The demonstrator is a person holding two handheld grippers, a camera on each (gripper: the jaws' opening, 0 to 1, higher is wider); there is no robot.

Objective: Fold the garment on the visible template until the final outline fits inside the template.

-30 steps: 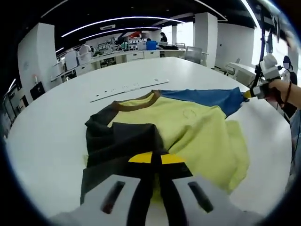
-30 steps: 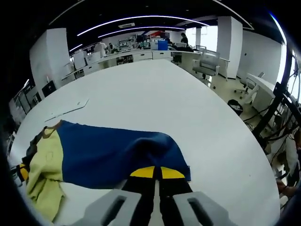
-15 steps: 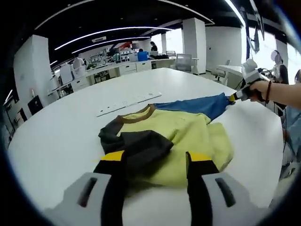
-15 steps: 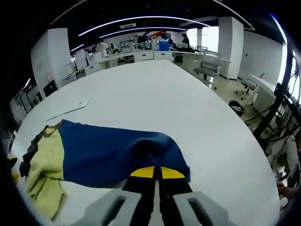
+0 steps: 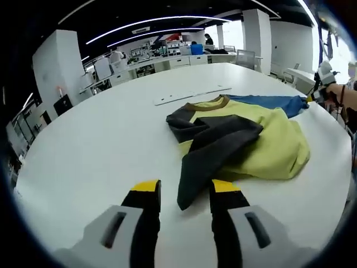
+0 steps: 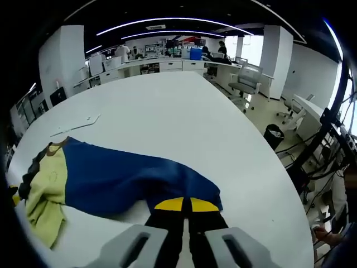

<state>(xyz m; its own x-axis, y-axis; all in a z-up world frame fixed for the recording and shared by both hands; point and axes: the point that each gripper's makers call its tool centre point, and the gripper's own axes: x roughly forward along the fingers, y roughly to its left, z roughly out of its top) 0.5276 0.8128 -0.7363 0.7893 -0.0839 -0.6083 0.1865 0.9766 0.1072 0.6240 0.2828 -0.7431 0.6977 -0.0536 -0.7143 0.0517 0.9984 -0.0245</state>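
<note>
The garment lies on the round white table (image 5: 83,145): a yellow body (image 5: 268,148), a dark grey sleeve (image 5: 217,145) folded across it, and a blue sleeve (image 5: 273,102) stretched out to the right. My left gripper (image 5: 184,188) is open, and the dark sleeve's end lies on the table between its jaws. My right gripper (image 6: 183,205) is shut on the cuff of the blue sleeve (image 6: 122,176), with the yellow body (image 6: 44,192) at that view's left. The right gripper (image 5: 319,84) also appears at the far right of the left gripper view, held by a hand.
A thin white strip (image 5: 192,95) lies on the table just beyond the collar, also seen as the strip (image 6: 75,125). The table edge curves close on the right, with an office chair (image 6: 245,75) and a bin (image 6: 273,134) beyond it. Desks line the back wall.
My left gripper has opened, let go of the dark sleeve and drawn back; that sleeve now lies across the yellow body. My right gripper still grips the blue sleeve.
</note>
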